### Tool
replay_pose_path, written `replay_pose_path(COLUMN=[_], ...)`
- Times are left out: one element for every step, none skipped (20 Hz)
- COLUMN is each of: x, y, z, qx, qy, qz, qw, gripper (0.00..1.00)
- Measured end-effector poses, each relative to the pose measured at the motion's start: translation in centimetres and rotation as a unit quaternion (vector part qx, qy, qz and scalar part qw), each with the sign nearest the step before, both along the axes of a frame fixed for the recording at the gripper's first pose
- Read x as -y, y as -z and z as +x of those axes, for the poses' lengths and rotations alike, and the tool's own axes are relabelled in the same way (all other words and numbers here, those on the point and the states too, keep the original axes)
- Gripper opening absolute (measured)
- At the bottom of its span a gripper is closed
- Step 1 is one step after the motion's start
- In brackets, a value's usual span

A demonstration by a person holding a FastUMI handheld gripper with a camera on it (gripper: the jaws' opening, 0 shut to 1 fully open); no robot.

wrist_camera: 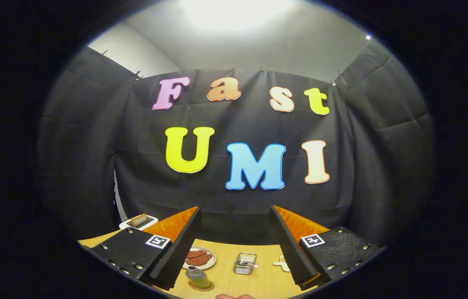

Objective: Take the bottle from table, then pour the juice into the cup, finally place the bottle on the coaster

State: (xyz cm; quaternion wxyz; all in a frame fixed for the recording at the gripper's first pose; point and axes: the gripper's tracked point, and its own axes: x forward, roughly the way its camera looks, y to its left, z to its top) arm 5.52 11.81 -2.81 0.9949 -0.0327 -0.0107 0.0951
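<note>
While gripper (234, 249) gapes wide, holding nothing | bottle (197, 277) btwn fingers, on coaster (201, 286)

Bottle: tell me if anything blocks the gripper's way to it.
Nothing visible does. The gripper is open and high above the table; the bottle stands below, beside one finger. The plate and basket lie beyond it.

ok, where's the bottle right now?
Gripper view: the bottle stands on the coaster, beside the left finger, near the plate. The open gripper holds nothing.
</note>
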Motion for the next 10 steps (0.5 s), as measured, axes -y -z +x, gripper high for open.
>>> replay_pose_path(x=[0.3,0.6,1.2,2.0,2.8,3.7,4.6,5.6,6.3,7.3], y=[-1.1,-2.3,-3.0,-3.5,-4.0,-4.4,-4.5,-4.5,-4.4,-4.3], z=[-0.6,-1.2,-1.6,-1.9,-2.2,-2.5,-2.8,-3.1,-3.3,-3.5], qx=[0.001,0.002,0.004,0.008,0.012,0.018,0.021,0.020,0.021,0.022], qy=[0.001,-0.002,0.000,0.005,0.009,0.013,0.018,0.021,0.022,0.026], qz=[0.008,0.016,0.022,0.021,0.019,0.018,0.016,0.015,0.015,0.017], qw=[1.000,1.000,1.000,1.000,1.000,1.000,1.000,0.999,0.999,0.999], gripper=[0.99,0.99,0.99,0.99,0.99,0.99,0.99,0.99,0.99,0.99])
